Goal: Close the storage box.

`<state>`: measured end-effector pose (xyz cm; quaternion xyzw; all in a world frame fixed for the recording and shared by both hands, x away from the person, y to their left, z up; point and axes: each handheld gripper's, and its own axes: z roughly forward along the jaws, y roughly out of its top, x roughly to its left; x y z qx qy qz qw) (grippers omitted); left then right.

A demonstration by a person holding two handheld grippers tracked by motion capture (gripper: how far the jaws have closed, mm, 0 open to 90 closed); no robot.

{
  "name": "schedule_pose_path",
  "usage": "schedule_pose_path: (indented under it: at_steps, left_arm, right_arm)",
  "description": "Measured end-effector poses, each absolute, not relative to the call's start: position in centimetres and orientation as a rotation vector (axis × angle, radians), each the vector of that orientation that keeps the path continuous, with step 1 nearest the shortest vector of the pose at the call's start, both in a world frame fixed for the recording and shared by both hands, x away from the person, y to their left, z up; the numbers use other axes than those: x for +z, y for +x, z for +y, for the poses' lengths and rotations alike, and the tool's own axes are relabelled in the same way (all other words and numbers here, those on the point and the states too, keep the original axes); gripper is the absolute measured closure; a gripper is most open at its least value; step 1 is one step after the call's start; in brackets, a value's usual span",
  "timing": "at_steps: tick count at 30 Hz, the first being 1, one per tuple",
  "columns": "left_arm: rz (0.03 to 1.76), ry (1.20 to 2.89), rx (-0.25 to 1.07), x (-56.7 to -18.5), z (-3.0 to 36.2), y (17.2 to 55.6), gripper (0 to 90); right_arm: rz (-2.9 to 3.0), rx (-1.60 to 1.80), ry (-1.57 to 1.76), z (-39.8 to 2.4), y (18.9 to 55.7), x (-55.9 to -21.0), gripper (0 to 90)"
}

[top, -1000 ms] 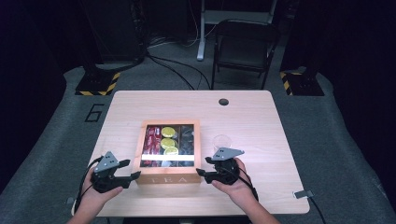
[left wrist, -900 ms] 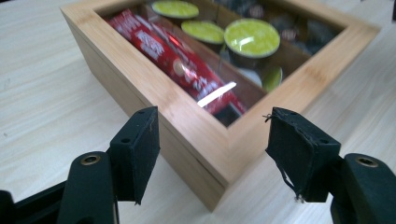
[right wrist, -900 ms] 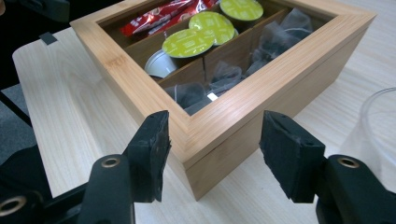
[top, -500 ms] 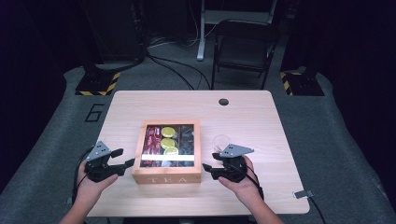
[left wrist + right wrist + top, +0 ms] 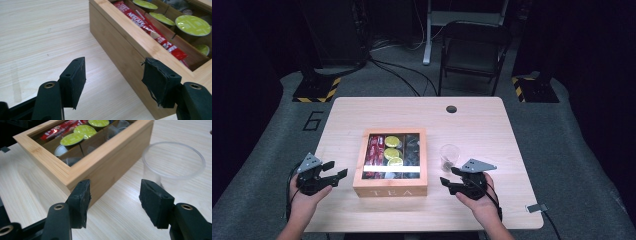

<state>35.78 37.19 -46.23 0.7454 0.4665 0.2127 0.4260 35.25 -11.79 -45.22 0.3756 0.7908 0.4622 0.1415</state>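
Tea box (image 5: 390, 162): wooden, stiff, windowed lid, mid-desk (image 5: 492, 125), likely weighty with pods and sachets; best held by both side walls. Cup (image 5: 449, 156): clear, light, crushable, just right of the box. Left claw (image 5: 334, 173) and right claw (image 5: 449, 180): half open, empty, now drawn outward from the box sides.

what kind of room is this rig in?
Probably a lab or studio set up for recording, not a home: dark curtained surroundings, grey carpet with a painted 6, hazard-striped stand bases, a folding chair, cables on the floor.
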Motion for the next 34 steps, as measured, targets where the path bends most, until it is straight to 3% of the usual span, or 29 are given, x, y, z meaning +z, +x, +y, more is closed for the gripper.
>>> schedule_pose_path:
  at_steps: [34]
  left_arm:
    - [1.193,1.939,0.490,-48.7,37.0,37.9,35.5]
  right_arm:
    - [2.296,1.261,1.160,-12.9,35.2,-48.0,40.8]
